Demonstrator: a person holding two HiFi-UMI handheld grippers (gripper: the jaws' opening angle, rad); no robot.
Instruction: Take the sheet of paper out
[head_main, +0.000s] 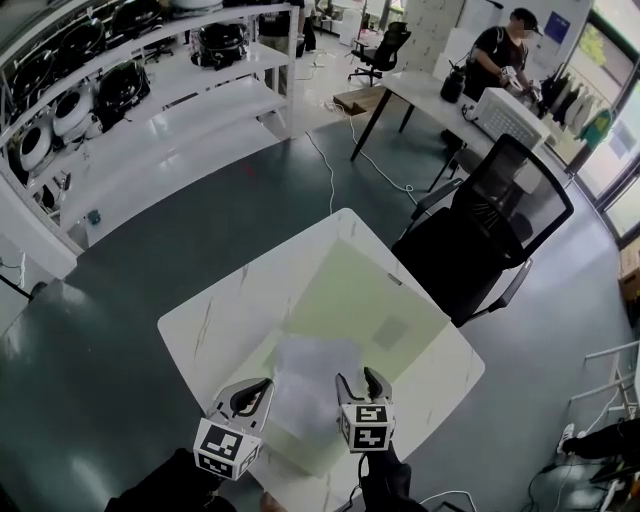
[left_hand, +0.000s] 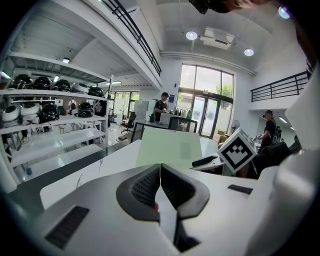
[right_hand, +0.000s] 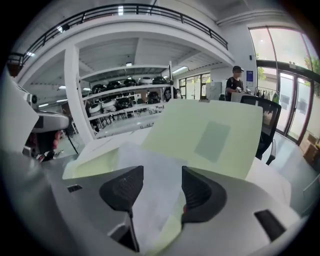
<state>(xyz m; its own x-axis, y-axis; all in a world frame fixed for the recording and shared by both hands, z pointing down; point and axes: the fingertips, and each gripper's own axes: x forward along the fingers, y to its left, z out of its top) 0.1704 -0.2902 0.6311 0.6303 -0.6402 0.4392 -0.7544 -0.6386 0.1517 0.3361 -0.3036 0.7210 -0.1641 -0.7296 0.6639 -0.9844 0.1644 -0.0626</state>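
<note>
We see the left gripper (head_main: 258, 388) with its 2 fingers (left_hand: 145, 187) pressed together at the tips, and its own view shows nothing caught between them. It hangs just beside the left edge of the sheet of paper (head_main: 312, 375). The right gripper (head_main: 361, 382) has its fingers (right_hand: 122, 187) standing wide apart, 1 on each side of the sheet as its view looks along them. The pads press on nothing, and we cannot tell whether the tips touch the paper. The white sheet lies on the near end of a pale green folder (head_main: 385, 300), which is spread across the white table (head_main: 225, 310). The folder's far part reaches toward the black office chair (head_main: 500, 215) at the table's far side.
</note>
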